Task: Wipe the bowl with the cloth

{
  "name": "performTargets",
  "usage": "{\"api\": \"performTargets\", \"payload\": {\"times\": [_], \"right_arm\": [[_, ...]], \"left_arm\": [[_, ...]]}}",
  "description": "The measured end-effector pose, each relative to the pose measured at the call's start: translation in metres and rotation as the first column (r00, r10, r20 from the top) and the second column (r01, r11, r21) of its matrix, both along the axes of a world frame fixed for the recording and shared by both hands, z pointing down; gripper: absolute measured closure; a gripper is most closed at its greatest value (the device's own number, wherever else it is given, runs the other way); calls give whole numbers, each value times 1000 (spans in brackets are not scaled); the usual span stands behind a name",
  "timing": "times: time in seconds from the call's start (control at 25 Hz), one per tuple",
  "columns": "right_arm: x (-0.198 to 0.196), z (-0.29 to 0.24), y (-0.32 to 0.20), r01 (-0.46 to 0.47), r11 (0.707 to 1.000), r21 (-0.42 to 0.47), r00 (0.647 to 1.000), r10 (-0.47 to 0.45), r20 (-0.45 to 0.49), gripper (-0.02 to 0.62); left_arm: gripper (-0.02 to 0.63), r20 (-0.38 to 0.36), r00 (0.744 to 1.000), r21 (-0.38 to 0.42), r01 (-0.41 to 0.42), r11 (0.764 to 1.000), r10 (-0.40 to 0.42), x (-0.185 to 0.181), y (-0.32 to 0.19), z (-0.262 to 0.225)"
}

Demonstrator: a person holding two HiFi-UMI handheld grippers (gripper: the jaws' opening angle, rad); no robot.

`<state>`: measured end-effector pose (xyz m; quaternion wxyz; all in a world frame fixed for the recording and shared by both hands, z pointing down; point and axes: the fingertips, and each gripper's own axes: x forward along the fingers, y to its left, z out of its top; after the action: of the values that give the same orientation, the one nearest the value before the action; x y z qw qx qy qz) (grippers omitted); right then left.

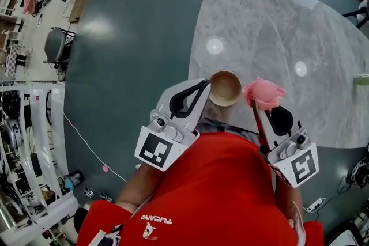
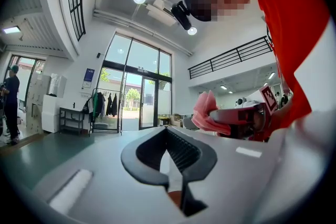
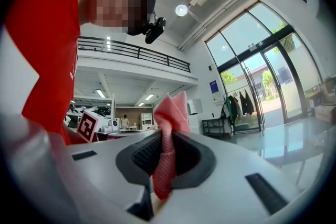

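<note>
Clamping the rim of the bowl (image 1: 225, 89) is the left hand-held gripper (image 1: 207, 85); the right hand-held gripper (image 1: 257, 103) pinches the cloth (image 1: 264, 92).

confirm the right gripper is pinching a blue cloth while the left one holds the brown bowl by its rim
The cloth is pink, not blue; the right gripper view shows it pinched in the right gripper. The left gripper does hold the brown bowl by its rim.

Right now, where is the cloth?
The cloth shows right of centre in the head view, clamped in the right gripper, just right of the bowl, above the table's near edge.
</note>
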<state>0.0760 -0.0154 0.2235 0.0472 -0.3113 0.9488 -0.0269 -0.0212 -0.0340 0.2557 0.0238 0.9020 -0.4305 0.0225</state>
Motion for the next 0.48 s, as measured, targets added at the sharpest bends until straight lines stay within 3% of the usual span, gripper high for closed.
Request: {"api": "performTargets", "payload": {"times": [0.48], "right_arm": [[2, 5, 3, -17, 1000, -9, 999, 16, -44, 570]], "left_arm": [[601, -13, 999, -10, -37, 999, 37, 4, -3, 0]]}}
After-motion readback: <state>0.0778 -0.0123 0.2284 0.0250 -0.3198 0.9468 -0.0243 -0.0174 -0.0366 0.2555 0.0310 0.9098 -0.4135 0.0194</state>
